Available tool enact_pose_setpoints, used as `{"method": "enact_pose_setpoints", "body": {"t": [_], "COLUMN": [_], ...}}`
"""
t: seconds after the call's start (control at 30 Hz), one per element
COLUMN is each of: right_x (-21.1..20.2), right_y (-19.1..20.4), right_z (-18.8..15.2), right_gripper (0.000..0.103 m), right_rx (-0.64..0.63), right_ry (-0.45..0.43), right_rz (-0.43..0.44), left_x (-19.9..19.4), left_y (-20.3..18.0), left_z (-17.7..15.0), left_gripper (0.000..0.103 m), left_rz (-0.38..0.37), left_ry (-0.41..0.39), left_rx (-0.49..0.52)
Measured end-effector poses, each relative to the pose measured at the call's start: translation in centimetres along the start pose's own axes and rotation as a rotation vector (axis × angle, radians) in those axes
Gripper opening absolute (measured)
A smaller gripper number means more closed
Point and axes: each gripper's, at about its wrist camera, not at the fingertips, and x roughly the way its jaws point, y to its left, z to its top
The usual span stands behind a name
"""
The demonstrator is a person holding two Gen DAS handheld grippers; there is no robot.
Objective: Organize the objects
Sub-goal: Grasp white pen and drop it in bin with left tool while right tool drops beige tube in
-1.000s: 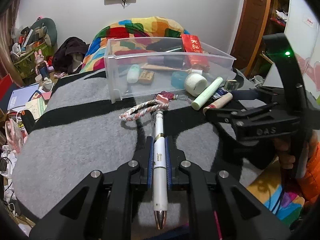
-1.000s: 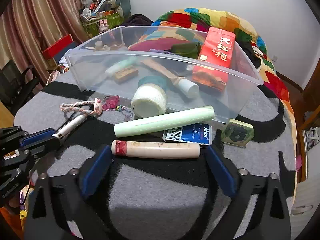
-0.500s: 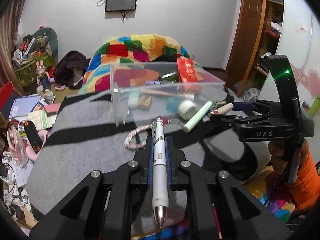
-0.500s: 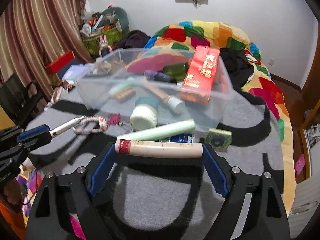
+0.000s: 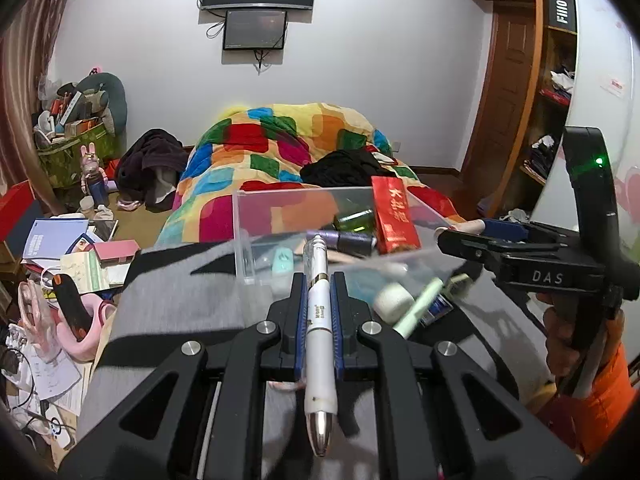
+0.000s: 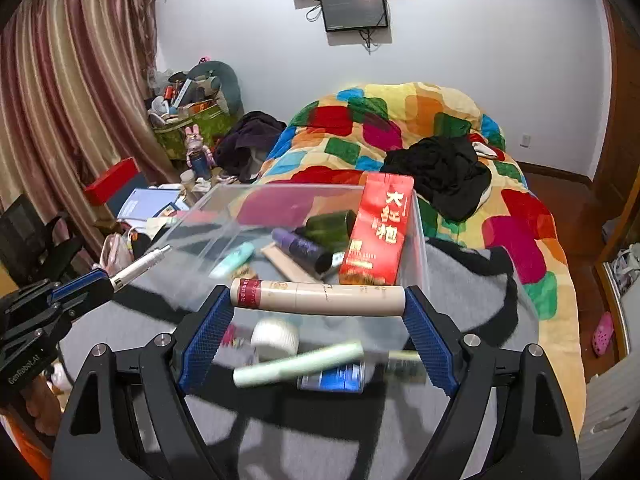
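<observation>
Your left gripper (image 5: 319, 312) has its fingers clenched on the slim white pen with a metal tip (image 5: 318, 328), pinching it around mid-barrel. Its long axis runs straight along the fingers, the metal tip pointing back toward the camera and the far end toward the clear plastic storage bin (image 5: 256, 216). With only a narrow pinch on a smooth barrel, it could slide or pivot nose-down if you tilt sharply over the rim.

Your right gripper (image 6: 318, 300) grasps the cream cylindrical tube with a red band (image 6: 320, 298) end to end, the fingers pressing on its 2 ends. The tube lies crosswise, level, red band to the picture's left, raised above the grey and black blanket (image 6: 280, 420) just in front of the bin. That endwise hold looks unsteady: a bump against the bin wall or the red carton (image 6: 378, 232) standing inside could pop it free.
</observation>
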Motion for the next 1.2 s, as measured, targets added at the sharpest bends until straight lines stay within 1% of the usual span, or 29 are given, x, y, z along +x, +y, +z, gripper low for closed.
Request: {"method": "enact_pose_setpoints", "body": {"t": [0.23,0.33,0.47,0.57,0.7,0.97,1.03,1.1,1.13,1.2], "right_x": [3.8,5.4,7.0,7.7,7.9,5.1,4.3,3.3,2.9,2.0], "right_y": [-0.4,-0.3,0.3,0.4,0.5,0.4,0.4,0.4,0.3,0.2], "right_z": [1.7,2.0,2.0,2.0,1.9,1.8,1.7,1.5,1.3,0.8], "right_gripper": [0.083,0.083,0.083,0.083,0.083,0.085,0.085,0.085,0.085,0.086], "right_rx": [0.027,0.029,0.015,0.012,0.008,-0.017,-0.024,-0.031,-0.035,-0.045], "right_ry": [0.075,0.112,0.145,0.164,0.18,0.133,0.12,0.104,0.099,0.085], "right_rz": [-0.002,0.001,-0.005,0.003,0.015,0.039,0.041,0.043,0.043,0.037], "left_x": [4.5,6.1,8.3,9.2,9.6,7.3,6.5,5.6,5.2,4.4], "left_y": [1.3,1.2,1.3,1.3,1.1,0.4,0.2,0.2,0.1,0.0], "left_z": [2.1,2.5,2.7,2.8,2.8,3.2,3.2,3.1,3.0,2.7], "left_gripper": [0.01,0.01,0.01,0.01,0.01,0.012,0.016,0.028,0.032,0.051], "left_rz": [-0.017,0.0,0.001,-0.002,-0.027,-0.036,-0.034,-0.028,-0.024,-0.013], "left_ry": [0.084,0.105,0.143,0.157,0.182,0.134,0.119,0.104,0.096,0.082], "left_rx": [-0.028,-0.014,-0.014,-0.019,-0.019,0.0,0.006,0.011,0.014,0.019]}}
